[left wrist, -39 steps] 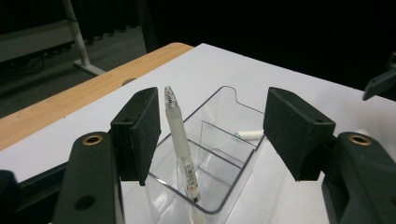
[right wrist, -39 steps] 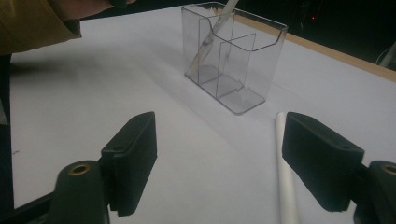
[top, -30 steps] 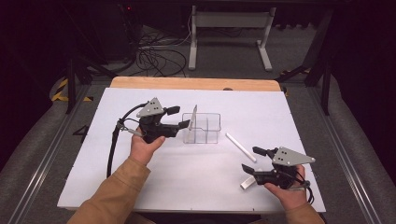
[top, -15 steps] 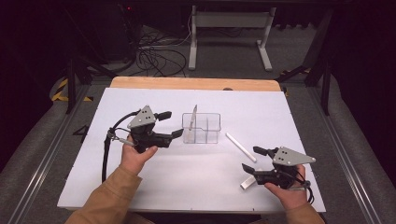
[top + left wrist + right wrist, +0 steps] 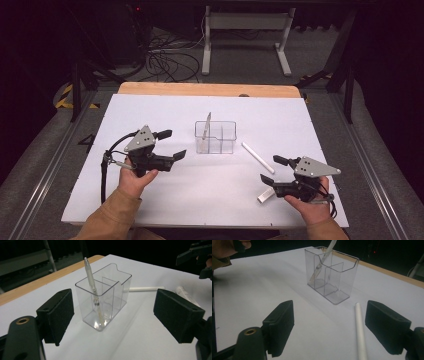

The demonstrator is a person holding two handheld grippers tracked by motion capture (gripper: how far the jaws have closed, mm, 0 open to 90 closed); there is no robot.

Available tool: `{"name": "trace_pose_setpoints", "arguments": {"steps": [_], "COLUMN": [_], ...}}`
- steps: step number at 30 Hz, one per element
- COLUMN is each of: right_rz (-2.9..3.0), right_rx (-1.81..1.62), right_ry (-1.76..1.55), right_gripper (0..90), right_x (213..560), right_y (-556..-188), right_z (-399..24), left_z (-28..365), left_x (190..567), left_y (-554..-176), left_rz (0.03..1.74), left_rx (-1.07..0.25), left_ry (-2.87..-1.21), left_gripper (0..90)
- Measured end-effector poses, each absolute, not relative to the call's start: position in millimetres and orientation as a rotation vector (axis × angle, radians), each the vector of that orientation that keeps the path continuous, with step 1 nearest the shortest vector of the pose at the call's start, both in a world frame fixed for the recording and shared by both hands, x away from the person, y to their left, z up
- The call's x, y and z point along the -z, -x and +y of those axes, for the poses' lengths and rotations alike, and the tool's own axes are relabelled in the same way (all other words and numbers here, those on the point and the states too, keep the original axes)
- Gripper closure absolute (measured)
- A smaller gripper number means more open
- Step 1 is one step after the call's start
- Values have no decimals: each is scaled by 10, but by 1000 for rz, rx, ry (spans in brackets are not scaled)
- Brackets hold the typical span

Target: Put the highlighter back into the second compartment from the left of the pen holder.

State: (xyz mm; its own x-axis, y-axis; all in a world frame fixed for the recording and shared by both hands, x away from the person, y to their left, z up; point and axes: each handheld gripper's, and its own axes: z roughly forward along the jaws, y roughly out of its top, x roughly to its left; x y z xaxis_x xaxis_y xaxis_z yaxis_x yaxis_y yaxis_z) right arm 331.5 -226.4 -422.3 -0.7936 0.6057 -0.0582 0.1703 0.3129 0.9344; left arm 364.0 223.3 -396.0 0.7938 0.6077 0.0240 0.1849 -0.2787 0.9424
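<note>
A clear divided holder stands mid-table with a pale pen leaning in its left compartment. My left gripper hovers to its left, well apart. Its jaws have just been opening and are open, with nothing between them. In the left gripper view the holder and pen lie ahead of the pads. My right gripper sits low at the front right. Its jaws have just been opening too, and hold nothing. A white stick lies on the table just ahead of it, also as the stick.
A second short white piece lies by the right gripper near the front edge. The white sheet covers a wooden table whose bare strip runs along the back. Dark floor, cables and a metal stand lie beyond.
My left gripper has drawn back leftward from the holder, and its jaws are wider apart. The pen stays leaning in the holder. The right hand has kept still.
</note>
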Motion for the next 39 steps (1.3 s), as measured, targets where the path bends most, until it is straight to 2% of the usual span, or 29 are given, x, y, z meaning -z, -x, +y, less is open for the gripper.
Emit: {"name": "trace_pose_setpoints", "arguments": {"steps": [14,39], "right_rz": [2161,2189], "right_rx": [-1466,-1360], "right_ry": [-720,-765], "right_gripper": [254,249], "right_x": [4203,4105], "right_y": [-3336,-3470], "right_z": [-2249,-2117], "left_z": [2441,2524], "left_x": [4094,4149], "left_y": [-3487,-3365], "left_rz": [653,665], "left_rx": [-478,-487], "left_ry": [-1842,-1851], "left_gripper": [146,142]}}
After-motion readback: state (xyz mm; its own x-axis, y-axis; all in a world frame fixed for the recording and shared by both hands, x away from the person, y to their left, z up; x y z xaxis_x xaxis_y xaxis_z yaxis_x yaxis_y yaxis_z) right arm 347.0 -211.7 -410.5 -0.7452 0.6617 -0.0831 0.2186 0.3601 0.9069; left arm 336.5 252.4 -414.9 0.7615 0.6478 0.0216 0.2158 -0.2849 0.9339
